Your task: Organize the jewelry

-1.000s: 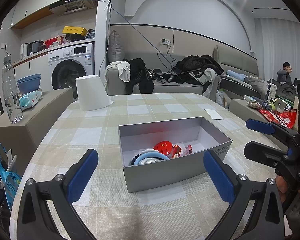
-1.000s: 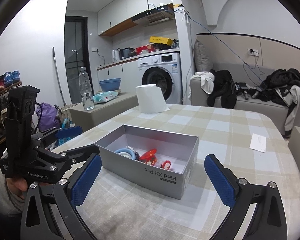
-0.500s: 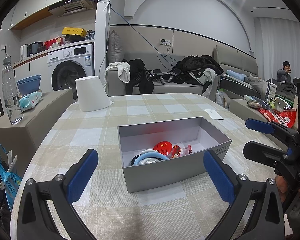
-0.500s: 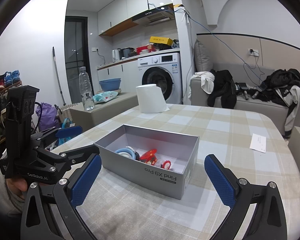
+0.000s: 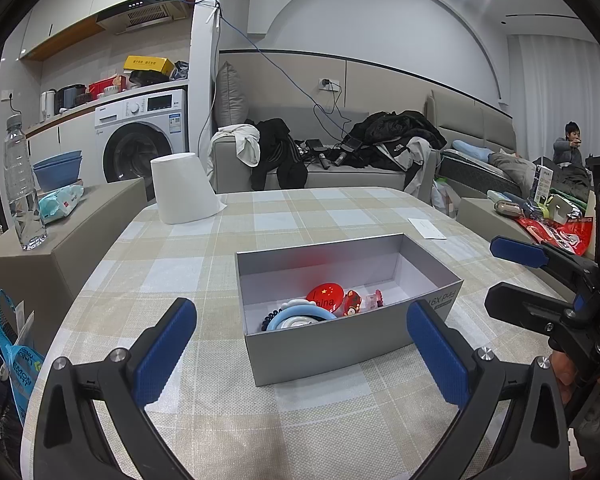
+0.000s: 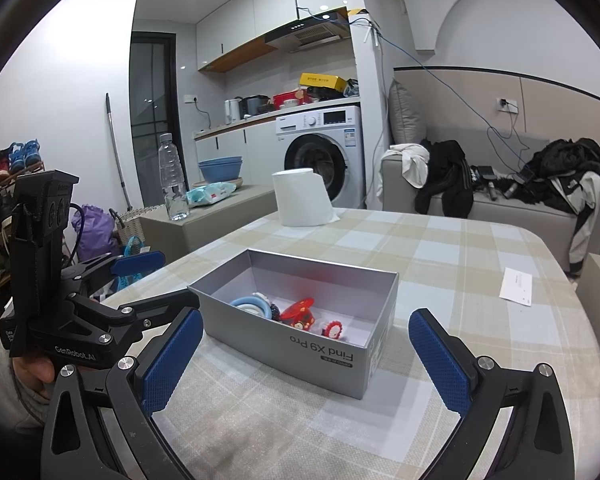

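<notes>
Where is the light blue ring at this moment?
The light blue ring lies inside the grey box, at its left end in the left wrist view, beside the red China badge.

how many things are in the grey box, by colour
blue ring: 1
dark hair tie: 1
red pieces: 3 – round badge, small red figure, red flower clip
pink piece: 1
total: 6 that show in the grey box; the near wall may hide more
</notes>
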